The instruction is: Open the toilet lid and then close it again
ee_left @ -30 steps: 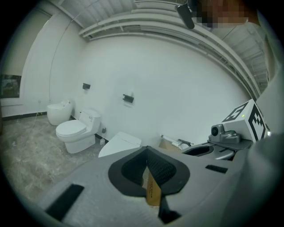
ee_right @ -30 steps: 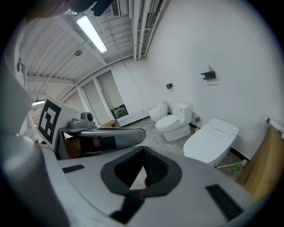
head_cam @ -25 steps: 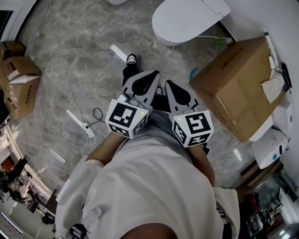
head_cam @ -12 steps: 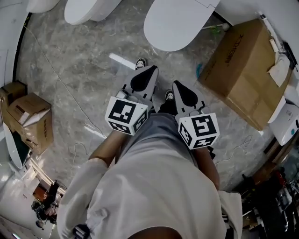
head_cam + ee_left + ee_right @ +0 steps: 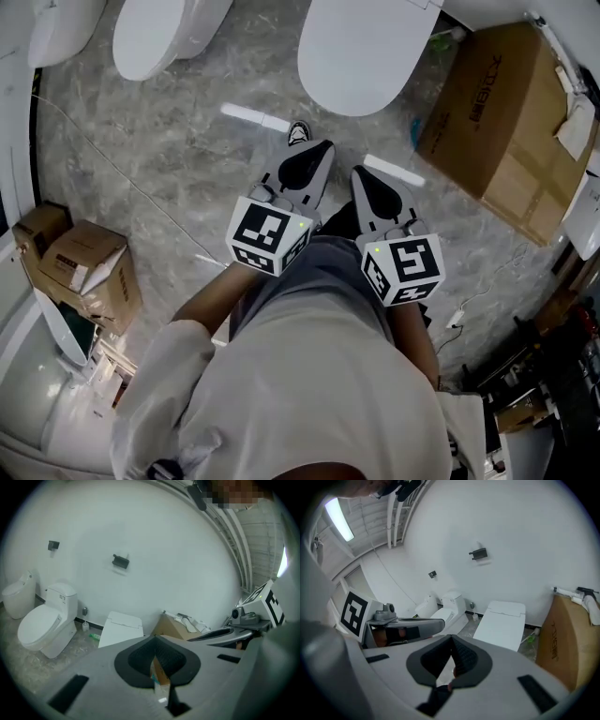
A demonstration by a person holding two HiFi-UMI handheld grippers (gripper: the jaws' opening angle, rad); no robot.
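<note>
The white toilet (image 5: 354, 52) stands ahead of me at the top of the head view, with its lid (image 5: 120, 629) down flat. My left gripper (image 5: 317, 152) and right gripper (image 5: 360, 174) are held side by side in front of my body, short of the bowl and touching nothing. Both point forward and somewhat down. The left gripper (image 5: 154, 642) has its dark pads together with nothing between them. The right gripper (image 5: 451, 642) looks the same, pads meeting at the tip, and the toilet (image 5: 502, 623) lies beyond it.
A large cardboard box (image 5: 497, 117) stands right of the toilet against the wall. A second toilet (image 5: 157, 36) is to the left, and smaller boxes (image 5: 84, 267) sit at the far left. A cable (image 5: 141, 187) runs over the marble floor. My shoe (image 5: 299, 132) shows beyond the grippers.
The view has swung and moved toward the toilet, which now sits more centrally ahead. Both grippers travelled with my body, still side by side with their jaws unchanged.
</note>
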